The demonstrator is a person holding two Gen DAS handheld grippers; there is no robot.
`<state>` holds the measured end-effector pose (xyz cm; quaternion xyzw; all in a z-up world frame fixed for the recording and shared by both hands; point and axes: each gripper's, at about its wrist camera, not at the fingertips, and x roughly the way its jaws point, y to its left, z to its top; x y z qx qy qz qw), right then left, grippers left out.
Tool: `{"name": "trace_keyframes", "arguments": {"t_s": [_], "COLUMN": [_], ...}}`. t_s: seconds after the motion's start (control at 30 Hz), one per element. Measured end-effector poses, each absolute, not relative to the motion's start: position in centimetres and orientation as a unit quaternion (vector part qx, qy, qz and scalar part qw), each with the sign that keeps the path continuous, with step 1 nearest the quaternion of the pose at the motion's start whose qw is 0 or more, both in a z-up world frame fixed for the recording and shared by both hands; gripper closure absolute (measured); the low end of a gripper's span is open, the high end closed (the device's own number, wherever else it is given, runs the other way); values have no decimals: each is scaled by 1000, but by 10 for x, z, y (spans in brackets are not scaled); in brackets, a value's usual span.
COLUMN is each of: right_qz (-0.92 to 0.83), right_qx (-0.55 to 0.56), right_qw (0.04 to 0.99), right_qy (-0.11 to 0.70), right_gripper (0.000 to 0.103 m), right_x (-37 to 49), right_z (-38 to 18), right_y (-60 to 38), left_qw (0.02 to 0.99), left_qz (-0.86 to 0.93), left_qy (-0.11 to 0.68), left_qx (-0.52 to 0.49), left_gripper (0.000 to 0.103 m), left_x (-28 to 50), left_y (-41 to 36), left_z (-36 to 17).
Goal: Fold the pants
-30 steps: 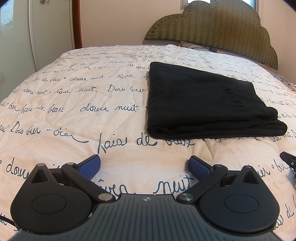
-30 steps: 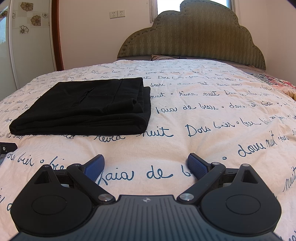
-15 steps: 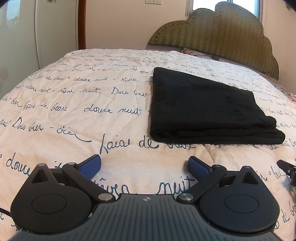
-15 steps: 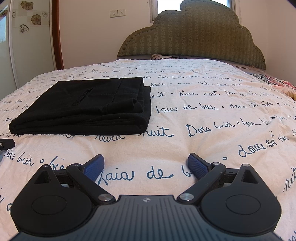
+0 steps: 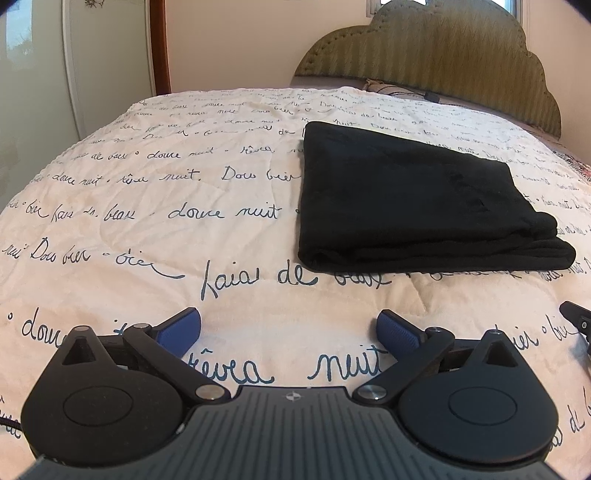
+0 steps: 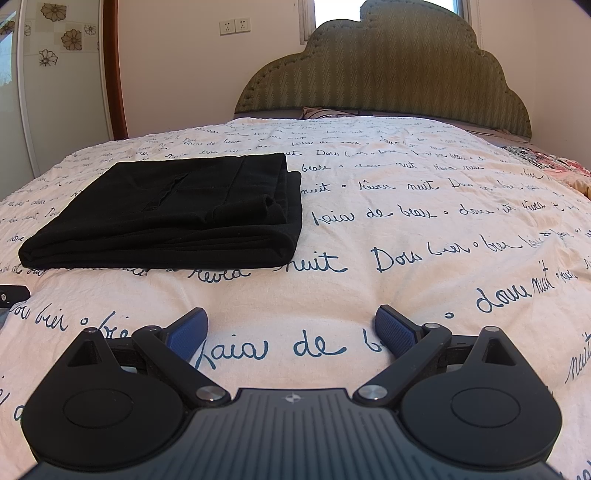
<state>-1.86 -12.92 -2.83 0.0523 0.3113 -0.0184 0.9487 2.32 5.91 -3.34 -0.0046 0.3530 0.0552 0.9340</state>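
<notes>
Bedding filled most of both views: the bed (image 5: 147,221) wore a cream quilt (image 6: 406,258) printed with dark blue handwritten script, running back to a green padded headboard (image 6: 388,74) at the top of the frame. A white door with a brown frame (image 5: 110,55) stood at the upper left of the left wrist view, and flower decals and a pair of wall sockets (image 6: 235,26) showed at the upper left of the right wrist view.

The pants (image 5: 417,199), black and folded into a neat flat rectangle, lay on the quilt right of centre in the left wrist view and left of centre in the right wrist view (image 6: 177,214), with stacked layers showing along the near edge and at one end.

The left tool (image 5: 289,328) sat low at the bottom of its frame, its blue-padded fingers spread wide and holding nothing, well short of the pants. The right tool (image 6: 291,326) was likewise spread and empty above the quilt, apart from the pants.

A small black part of the other tool poked in at the right edge of the left wrist view (image 5: 576,317).
</notes>
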Motion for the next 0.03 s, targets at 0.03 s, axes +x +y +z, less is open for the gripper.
{"name": "trace_keyframes", "arguments": {"t_s": [0.03], "right_qz": [-19], "right_qx": [52], "right_qw": [949], "right_qy": [311], "right_gripper": [5], "right_x": [-19], "right_z": [-28], "right_y": [-129], "left_qw": [934], "left_qz": [55], "left_qy": [353], "left_qx": [-4], "left_gripper": [0], "left_x": [23], "left_y": [59], "left_z": [-33]}}
